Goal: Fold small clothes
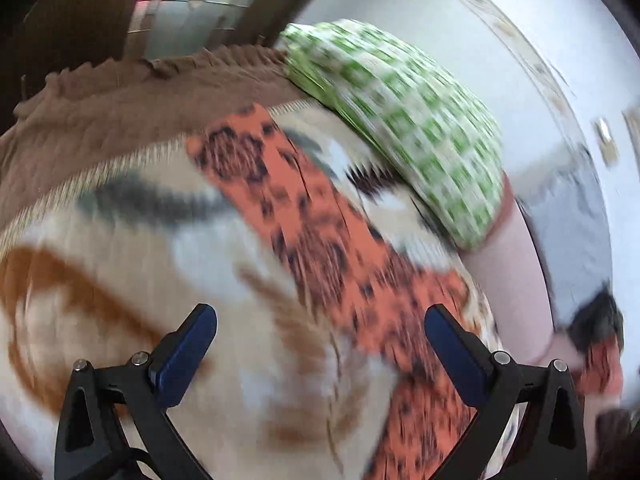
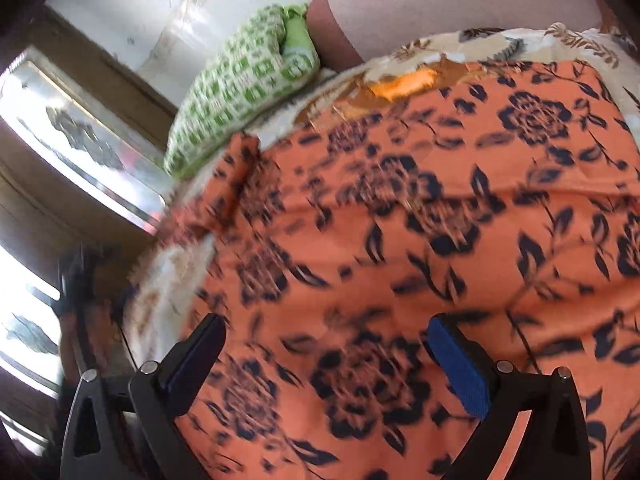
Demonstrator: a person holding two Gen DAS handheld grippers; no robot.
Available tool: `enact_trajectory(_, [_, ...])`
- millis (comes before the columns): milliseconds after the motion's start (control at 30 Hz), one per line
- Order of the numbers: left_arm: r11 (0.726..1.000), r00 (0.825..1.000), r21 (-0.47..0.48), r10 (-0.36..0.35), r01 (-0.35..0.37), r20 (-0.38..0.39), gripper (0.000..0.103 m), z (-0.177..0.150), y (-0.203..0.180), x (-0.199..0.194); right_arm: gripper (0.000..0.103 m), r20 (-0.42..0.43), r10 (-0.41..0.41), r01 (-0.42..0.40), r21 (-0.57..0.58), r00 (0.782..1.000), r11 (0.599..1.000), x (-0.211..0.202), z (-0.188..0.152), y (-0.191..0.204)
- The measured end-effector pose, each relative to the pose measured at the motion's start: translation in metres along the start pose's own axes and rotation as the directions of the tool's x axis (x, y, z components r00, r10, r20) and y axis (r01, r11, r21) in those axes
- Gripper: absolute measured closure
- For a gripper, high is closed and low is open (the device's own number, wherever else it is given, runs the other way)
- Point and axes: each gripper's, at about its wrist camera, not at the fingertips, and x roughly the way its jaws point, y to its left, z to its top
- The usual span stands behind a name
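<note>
Fingers spread on left gripper (image 1: 320, 344) and right gripper (image 2: 326, 354); orange floral garment (image 1: 320, 240) runs upper-left to lower-right; right view fills with it.

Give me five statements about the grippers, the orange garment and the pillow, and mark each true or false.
1. The left gripper is open with nothing between its fingers. True.
2. The right gripper is clamped on the cloth. False: its jaws stand wide apart, holding nothing.
3. The orange floral garment lies on a patterned beige blanket. True.
4. The pillow is plain blue. False: it is checked green and white.
5. The garment covers the pillow. False: the pillow lies beyond the garment's far edge, uncovered.
</note>
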Motion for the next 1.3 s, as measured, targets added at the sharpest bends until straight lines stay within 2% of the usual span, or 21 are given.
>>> enact_trajectory(133, [0.999,1.000,-0.044,0.025,-0.024,0.018,0.000,0.032,0.008,0.034,0.001,0.004,0.024,-0.024,0.025,1.000,0.999,0.002,-0.007,-0.012])
enact_trajectory(300, [0.992,1.000,-0.127,0.015,-0.013,0.011,0.000,0.039,0.024,0.060,0.001,0.008,0.036,-0.036,0.022,0.999,0.999,0.002,-0.007,-0.014])
enact_trajectory(367, [0.987,1.000,-0.160,-0.006,0.007,0.008,0.001,0.039,0.032,0.067,0.001,0.011,0.038,-0.038,0.016,0.999,0.999,0.003,-0.007,-0.013])
enact_trajectory(567, [0.959,0.990,-0.251,-0.120,0.134,0.072,0.001,0.044,0.050,0.063,0.001,0.027,0.050,-0.051,0.023,0.998,0.998,0.002,-0.009,-0.016])
enact_trajectory(833, [0.940,0.987,-0.305,-0.129,0.152,0.095,0.002,0.051,0.051,0.073,0.001,0.033,0.057,-0.058,0.017,0.998,0.998,0.003,-0.009,-0.016])
enact_trajectory(900, [0.928,0.988,-0.343,-0.120,0.147,0.098,0.009,0.052,0.054,0.075,0.001,0.036,0.057,-0.058,0.017,0.998,0.998,0.003,-0.010,-0.016])
enact_trajectory(933, [0.919,0.989,-0.367,-0.114,0.142,0.096,0.027,0.052,0.057,0.076,0.001,0.037,0.055,-0.056,0.018,0.998,0.998,0.003,-0.010,-0.016])
enact_trajectory(967, [0.910,0.992,-0.395,-0.103,0.124,0.075,0.062,0.053,0.063,0.079,0.001,0.038,0.053,-0.054,0.017,0.998,0.998,0.003,-0.010,-0.015])
enact_trajectory(1033, [0.894,0.998,-0.444,-0.058,0.053,0.004,0.100,0.053,0.076,0.089,0.001,0.039,0.054,-0.055,0.017,0.998,0.998,0.003,-0.010,-0.015])
enact_trajectory(1067, [0.891,0.998,-0.450,-0.061,0.058,0.008,0.098,0.052,0.078,0.091,0.001,0.039,0.056,-0.056,0.018,0.998,0.998,0.003,-0.009,-0.015])
enact_trajectory(1100, [0.901,0.999,-0.430,-0.050,0.048,0.006,0.098,0.053,0.076,0.090,0.001,0.038,0.055,-0.056,0.017,0.998,0.998,0.003,-0.009,-0.015])
enact_trajectory(1133, [0.924,1.000,-0.383,-0.019,0.021,0.010,0.099,0.056,0.067,0.086,0.001,0.037,0.055,-0.056,0.014,0.998,0.998,0.003,-0.009,-0.015])
enact_trajectory(1200, [0.970,0.999,-0.244,0.012,-0.001,0.046,0.099,0.060,0.033,0.072,0.001,0.042,0.058,-0.059,0.015,0.997,0.998,0.003,-0.009,-0.016])
enact_trajectory(1233, [0.982,0.998,-0.187,0.010,0.002,0.065,0.099,0.061,0.016,0.064,0.001,0.045,0.060,-0.060,0.016,0.997,0.998,0.003,-0.009,-0.016])
enact_trajectory(1300, [1.000,0.992,-0.006,-0.010,0.011,0.123,0.099,0.059,-0.040,0.041,0.001,0.050,0.062,-0.063,0.021,0.997,0.998,0.004,-0.009,-0.017])
